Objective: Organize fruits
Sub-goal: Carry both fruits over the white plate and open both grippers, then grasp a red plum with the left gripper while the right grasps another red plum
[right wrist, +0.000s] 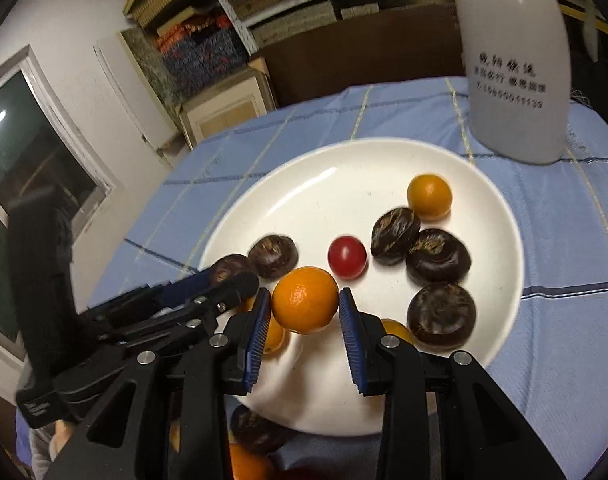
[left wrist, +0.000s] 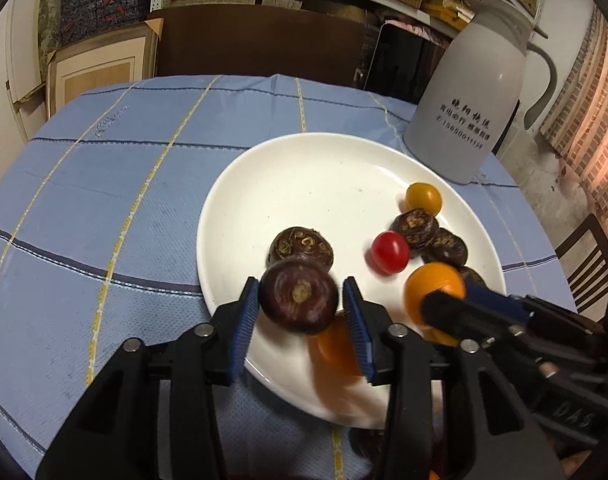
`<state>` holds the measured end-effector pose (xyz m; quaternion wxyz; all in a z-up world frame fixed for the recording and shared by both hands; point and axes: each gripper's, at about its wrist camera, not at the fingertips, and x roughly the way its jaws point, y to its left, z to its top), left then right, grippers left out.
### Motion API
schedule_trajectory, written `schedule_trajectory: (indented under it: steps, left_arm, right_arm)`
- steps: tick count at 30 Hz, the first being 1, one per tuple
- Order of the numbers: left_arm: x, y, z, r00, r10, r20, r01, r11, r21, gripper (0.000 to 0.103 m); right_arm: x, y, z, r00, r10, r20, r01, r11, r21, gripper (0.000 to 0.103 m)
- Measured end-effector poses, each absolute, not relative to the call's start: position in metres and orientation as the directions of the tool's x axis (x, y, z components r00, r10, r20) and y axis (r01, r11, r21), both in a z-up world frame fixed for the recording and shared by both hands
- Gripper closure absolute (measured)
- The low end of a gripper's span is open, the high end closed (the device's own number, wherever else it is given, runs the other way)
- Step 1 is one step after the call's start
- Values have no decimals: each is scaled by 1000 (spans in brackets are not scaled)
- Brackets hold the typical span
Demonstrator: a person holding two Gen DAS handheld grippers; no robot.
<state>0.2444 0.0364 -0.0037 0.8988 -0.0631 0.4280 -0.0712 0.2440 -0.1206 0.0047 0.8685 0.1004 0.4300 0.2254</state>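
My left fingers (left wrist: 300, 307) are closed on a dark brown water chestnut (left wrist: 299, 297), both blue pads against its sides, and I hold it just above the near rim of the white plate (left wrist: 304, 168). My right fingers (right wrist: 305, 307) pinch a small orange fruit (right wrist: 305, 299) the same way, lifted over the near part of the same plate. The two sets of fingers sit close beside each other, the left one reaching in from the left of the right wrist view.

Just beyond the chestnut I hold lies a second water chestnut (left wrist: 301, 248) on the plate. Farther right sits a red cherry tomato (left wrist: 390, 252), and past it two chestnuts touching one another (left wrist: 415, 226), (left wrist: 444, 247). A yellow cherry tomato (left wrist: 424, 199) rests at the far end of that cluster, near the plate's right rim. From the right wrist view another large chestnut (right wrist: 442, 315) lies close to the near right rim, and an orange piece (right wrist: 396, 330) shows partly behind my right finger. Under my left fingers a blurred orange shape (left wrist: 338, 346) lies on the plate; I cannot tell what it is.

The plate sits on a table covered by a blue checked cloth (left wrist: 103, 184). A white thermos jug (left wrist: 476, 92) with printed lettering stands beyond the plate to the right.
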Motion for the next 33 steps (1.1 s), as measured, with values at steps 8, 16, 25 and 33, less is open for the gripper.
schedule_trajectory:
  steps: [8,16,25,33]
  left_arm:
    - [214,40,14,690,-158,-706,81,987,-142,13]
    - [142,85,5,722,-32,-691,-47,994,-96,5]
    - [112,117,-13,689,-62,-722,-124,972,-202,5]
    - [117,102,-22,647,-85,-758,-74,982,-173,5]
  right_arm:
    - [215,-149,29,614,502,-609,-302,862,406,52]
    - [160,-193,12,644,497,-581,-236,852,467,37]
    - [145,-214,-9,618,503,-604,-161,833,529,28]
    - [146,-206,-11,583,522,-623,-170,828,535,27]
